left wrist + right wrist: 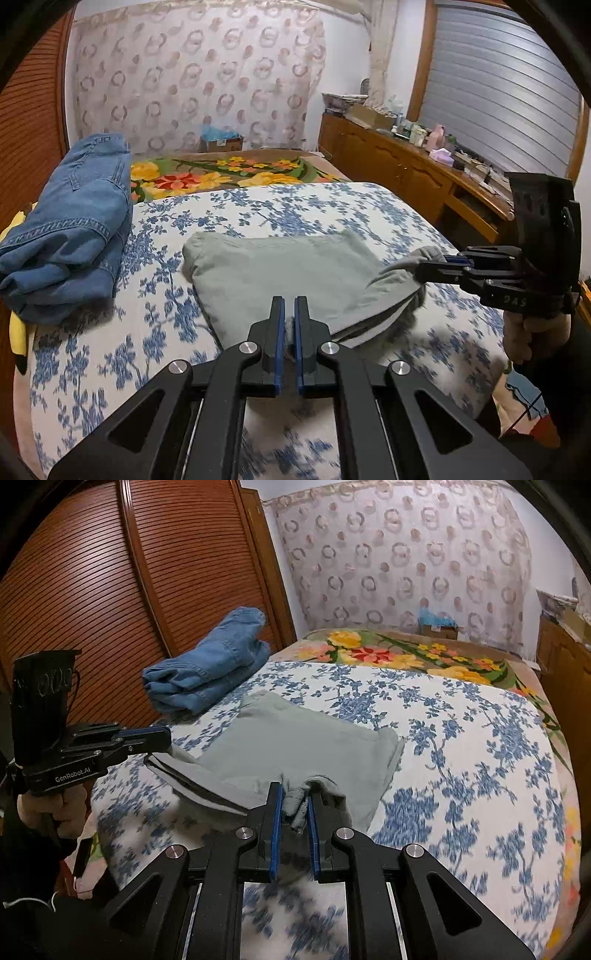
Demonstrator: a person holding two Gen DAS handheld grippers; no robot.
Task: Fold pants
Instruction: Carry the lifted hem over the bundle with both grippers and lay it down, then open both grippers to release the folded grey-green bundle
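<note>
Grey-green pants [280, 273] lie partly folded on the blue-flowered bedspread [280, 210]; they also show in the right wrist view [295, 746]. My left gripper [290, 306] is shut on the near edge of the pants, cloth pinched between its blue pads. My right gripper [295, 797] is shut on a bunched corner of the same pants and holds it slightly lifted. The right gripper shows in the left wrist view [428, 264] at the pants' right corner. The left gripper shows in the right wrist view [162, 738] at the pants' left corner.
Folded blue jeans [74, 229] lie at the bed's left side, also in the right wrist view [210, 668]. A flowered blanket [229, 173] covers the far bed. A wooden dresser [406, 166] with clutter stands right; a slatted wardrobe [110, 590] stands left.
</note>
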